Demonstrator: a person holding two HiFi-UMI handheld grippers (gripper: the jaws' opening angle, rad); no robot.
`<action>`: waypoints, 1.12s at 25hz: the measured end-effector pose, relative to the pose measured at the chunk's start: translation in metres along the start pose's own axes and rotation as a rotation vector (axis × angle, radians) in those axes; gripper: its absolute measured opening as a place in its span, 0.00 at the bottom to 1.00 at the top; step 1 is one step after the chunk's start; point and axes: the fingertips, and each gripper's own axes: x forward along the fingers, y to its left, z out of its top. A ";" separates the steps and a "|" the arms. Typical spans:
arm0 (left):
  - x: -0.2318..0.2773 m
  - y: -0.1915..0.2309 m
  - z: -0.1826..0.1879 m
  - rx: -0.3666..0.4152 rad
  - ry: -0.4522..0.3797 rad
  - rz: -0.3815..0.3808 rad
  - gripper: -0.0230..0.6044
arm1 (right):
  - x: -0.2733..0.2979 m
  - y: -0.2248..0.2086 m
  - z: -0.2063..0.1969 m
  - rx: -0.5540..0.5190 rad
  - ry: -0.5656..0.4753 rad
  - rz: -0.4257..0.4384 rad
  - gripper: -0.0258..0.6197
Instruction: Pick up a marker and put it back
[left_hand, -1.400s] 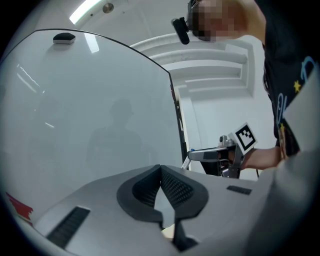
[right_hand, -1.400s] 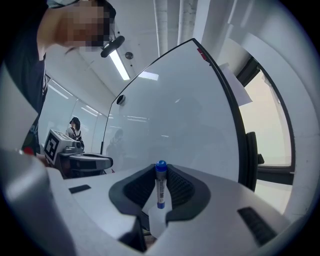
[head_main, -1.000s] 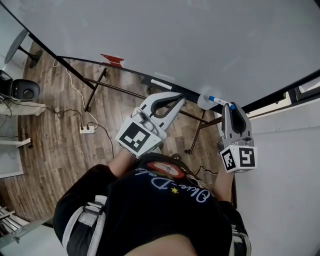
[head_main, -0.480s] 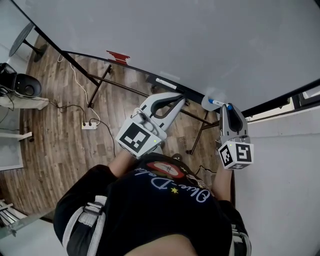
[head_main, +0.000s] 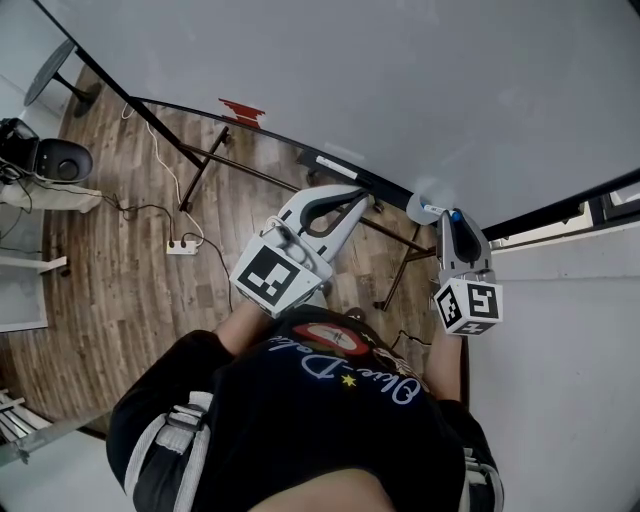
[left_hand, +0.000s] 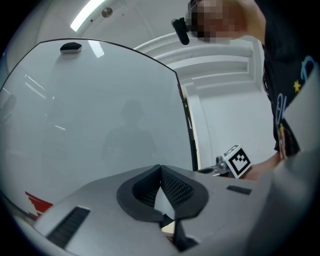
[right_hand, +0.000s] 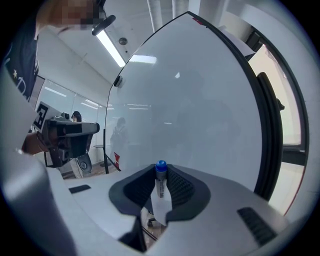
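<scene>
Head view, w/ both gripper views. R side of frame: right gripper (head_main: 452, 218), jaws closed on a marker (head_main: 440, 211). The marker is shown right of centre, at the dark lower ledge (head_main: 380, 186) of the whiteboard (head_main: 400, 80); contact w/ the ledge cannot be told. In the right gripper view the marker (right_hand: 159, 184) is seen clamped between the pads of the right gripper (right_hand: 160, 172), blue cap (right_hand: 160, 166) at the jaw tips and pointed at the board. Centre of frame: left gripper (head_main: 362, 197), held just below the ledge, well apart from the marker. In the left gripper view its jaws (left_hand: 160, 166) are shown w/ tips met and nothing between. Lower left: wood floor (head_main: 120, 300) w/ a power strip (head_main: 181, 245).
</scene>
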 end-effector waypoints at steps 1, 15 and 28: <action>0.000 0.001 0.000 -0.005 -0.001 0.007 0.04 | 0.001 0.000 -0.002 0.000 0.003 0.001 0.14; -0.002 0.002 0.000 -0.004 0.002 0.015 0.04 | 0.009 -0.003 -0.018 0.006 0.032 -0.005 0.14; -0.001 0.004 0.001 0.001 -0.001 0.017 0.04 | 0.015 -0.002 -0.033 -0.036 0.073 -0.018 0.15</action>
